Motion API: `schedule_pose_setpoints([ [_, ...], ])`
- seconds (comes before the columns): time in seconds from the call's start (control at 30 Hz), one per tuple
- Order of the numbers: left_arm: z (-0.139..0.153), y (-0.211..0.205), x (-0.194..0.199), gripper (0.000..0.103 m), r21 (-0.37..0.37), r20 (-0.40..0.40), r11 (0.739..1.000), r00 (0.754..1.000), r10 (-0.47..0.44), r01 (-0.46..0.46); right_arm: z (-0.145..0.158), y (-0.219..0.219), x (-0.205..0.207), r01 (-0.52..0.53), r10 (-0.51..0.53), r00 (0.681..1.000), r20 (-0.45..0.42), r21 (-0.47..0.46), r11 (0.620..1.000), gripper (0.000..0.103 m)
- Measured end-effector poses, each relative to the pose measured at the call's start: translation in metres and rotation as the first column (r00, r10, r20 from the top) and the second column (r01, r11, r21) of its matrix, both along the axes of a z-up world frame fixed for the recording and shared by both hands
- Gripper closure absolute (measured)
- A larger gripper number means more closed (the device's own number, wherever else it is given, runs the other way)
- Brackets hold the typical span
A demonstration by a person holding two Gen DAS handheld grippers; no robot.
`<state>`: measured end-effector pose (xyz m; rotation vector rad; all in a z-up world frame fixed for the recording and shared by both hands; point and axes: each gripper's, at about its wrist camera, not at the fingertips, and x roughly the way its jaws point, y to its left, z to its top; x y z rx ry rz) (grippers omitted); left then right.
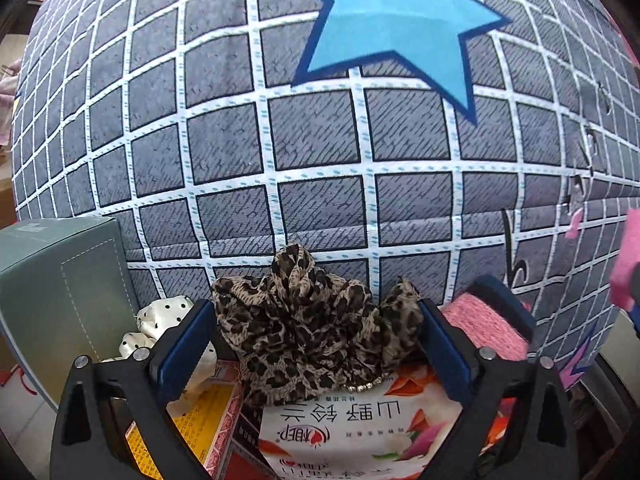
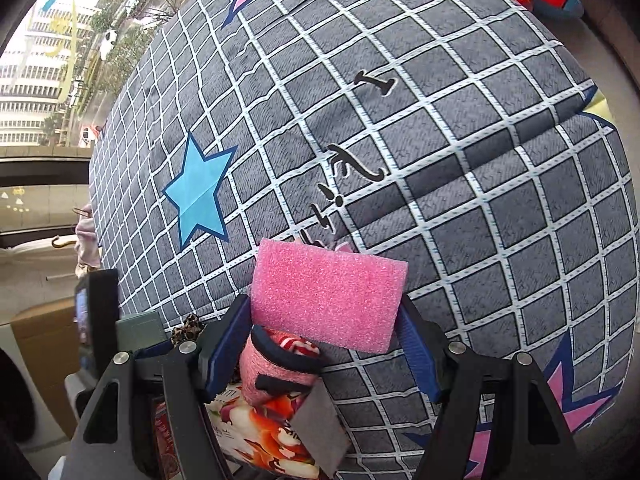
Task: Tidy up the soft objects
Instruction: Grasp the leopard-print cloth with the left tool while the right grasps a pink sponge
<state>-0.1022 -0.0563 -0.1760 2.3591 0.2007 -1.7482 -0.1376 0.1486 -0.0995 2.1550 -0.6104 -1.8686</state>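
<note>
A leopard-print scrunchie [image 1: 312, 332] lies on a snack bag [image 1: 360, 432]. My left gripper [image 1: 314, 312] points down over it with its blue pads [image 1: 188, 344] wide apart at the scrunchie's two sides, and I see no squeeze. My right gripper [image 2: 324, 308] is shut on a pink foam sponge [image 2: 328, 296] and holds it above the bed cover. That sponge [image 1: 628, 256] shows at the right edge of the left wrist view. A pink knitted piece [image 1: 484, 328] lies just right of the left gripper. A white polka-dot cloth [image 1: 160, 320] lies to its left.
A grey grid bed cover [image 1: 320, 140] with a blue star [image 1: 392, 20] fills the background. A green box [image 1: 60, 280] stands at the left. A red card box [image 1: 224, 420] lies beside the snack bag [image 2: 264, 436]. The scrunchie [image 2: 188, 326] peeks out beside the green box [image 2: 140, 330].
</note>
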Motion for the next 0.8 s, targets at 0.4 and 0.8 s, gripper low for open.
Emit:
schedule_pose_setpoints([
  [0.4,-0.001,0.032,-0.019,0.068,0.080,-0.051,0.994,0.997,-0.064,0.068,0.008,0.007,-0.002,0.003,-0.003,1.000,-0.009,-0.024,1.000,0.030],
  [0.8,0.071,0.016,0.003,0.074,0.112,-0.300,0.994,0.953,0.036,-0.002,0.026,0.006,0.004,-0.017,0.017,0.999,-0.045,-0.013,1.000,0.030],
])
